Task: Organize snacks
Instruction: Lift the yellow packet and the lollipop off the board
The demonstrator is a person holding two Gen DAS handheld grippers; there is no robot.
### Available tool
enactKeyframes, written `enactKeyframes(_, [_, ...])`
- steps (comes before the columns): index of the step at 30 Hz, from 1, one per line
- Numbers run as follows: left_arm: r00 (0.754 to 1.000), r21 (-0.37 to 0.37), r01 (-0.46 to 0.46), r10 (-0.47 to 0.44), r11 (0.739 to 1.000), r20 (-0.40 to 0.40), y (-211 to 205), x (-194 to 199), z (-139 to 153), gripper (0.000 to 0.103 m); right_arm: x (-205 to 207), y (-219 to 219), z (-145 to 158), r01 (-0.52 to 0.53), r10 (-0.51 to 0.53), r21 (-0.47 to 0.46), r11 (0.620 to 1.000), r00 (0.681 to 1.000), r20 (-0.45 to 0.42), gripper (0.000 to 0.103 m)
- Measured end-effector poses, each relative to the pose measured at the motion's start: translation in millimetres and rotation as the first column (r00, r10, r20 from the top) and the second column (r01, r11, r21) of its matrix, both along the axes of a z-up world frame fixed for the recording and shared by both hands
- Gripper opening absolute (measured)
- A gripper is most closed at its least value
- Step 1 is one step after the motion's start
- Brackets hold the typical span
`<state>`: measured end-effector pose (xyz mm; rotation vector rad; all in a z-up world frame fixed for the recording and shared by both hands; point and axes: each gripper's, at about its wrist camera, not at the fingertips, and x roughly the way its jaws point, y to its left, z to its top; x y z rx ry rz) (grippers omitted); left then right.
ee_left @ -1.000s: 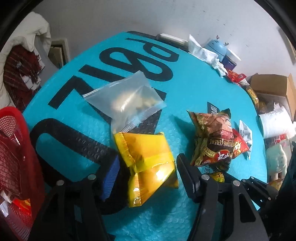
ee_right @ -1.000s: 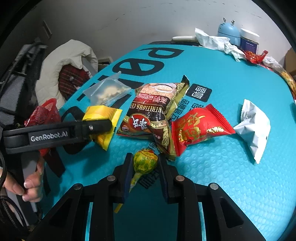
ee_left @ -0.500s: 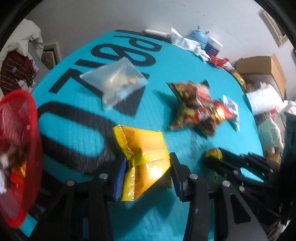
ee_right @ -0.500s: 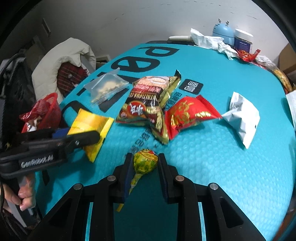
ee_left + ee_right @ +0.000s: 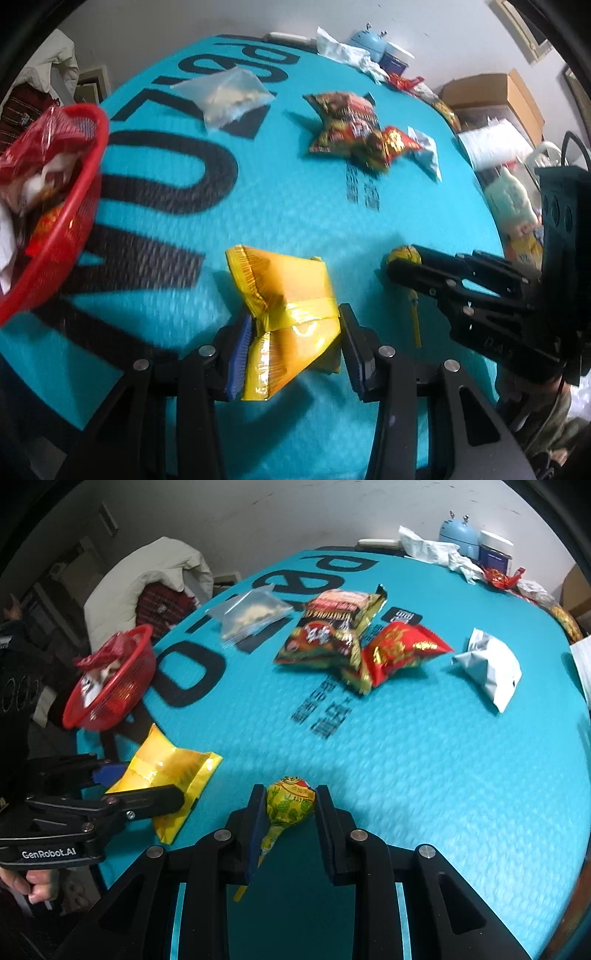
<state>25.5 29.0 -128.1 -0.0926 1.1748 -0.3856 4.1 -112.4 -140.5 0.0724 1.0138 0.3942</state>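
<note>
Behind the teal table (image 5: 443, 775) we see a blue kettle (image 5: 458, 535), crumpled tissue (image 5: 428, 550) and a cardboard box (image 5: 491, 92).

Left gripper (image 5: 293, 347): angled steeply downward, jaws clamped on a yellow snack packet (image 5: 288, 314), which is creased between the pads. Right gripper (image 5: 290, 812): angled downward, jaws closed on the head of a lollipop (image 5: 290, 805). A hand (image 5: 35, 882) grips the left tool's handle at the frame edge.
</note>
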Motion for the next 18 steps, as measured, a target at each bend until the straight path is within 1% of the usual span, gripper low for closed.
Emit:
enactKeyframes(2, [1.000,-0.009,0.005,-0.005,1.000,-0.007,2,-4,-1,0.043,-5,1,0,-0.010,0.010,-0.009,1.000,1.000,-0.002,0.026])
enactKeyframes(6, [1.000,-0.008,0.006,-0.006,1.000,0.006,2,-4,-2,0.044,-14,5,-1,-0.017,0.018,-0.042,0.999,1.000,0.011,0.027])
enactKeyframes(11, [1.000,0.001,0.015,-0.015,1.000,0.025,-2,-2,-4,0.048,-15,5,-1,-0.013,0.013,-0.045,0.999,1.000,0.010,0.028])
enactKeyframes(13, [0.999,0.013,0.019,-0.019,1.000,0.032,-5,-2,-4,0.049,-16,6,-1,-0.017,0.018,-0.040,0.999,1.000,0.010,0.034])
enactKeyframes(15, [0.999,0.021,0.024,-0.024,0.999,0.038,-7,-2,-4,0.053,-17,8,-1,-0.023,0.023,-0.040,0.999,1.000,0.014,0.039])
enactKeyframes(17, [0.998,0.021,0.037,-0.038,0.999,0.041,-11,-3,-4,0.061,-19,11,-1,-0.027,0.028,-0.057,0.998,0.999,0.021,0.040])
enactKeyframes(18, [0.998,0.025,0.040,-0.041,0.999,0.044,-12,-3,-5,0.061,-20,12,-1,-0.027,0.029,-0.064,0.998,0.999,0.025,0.040])
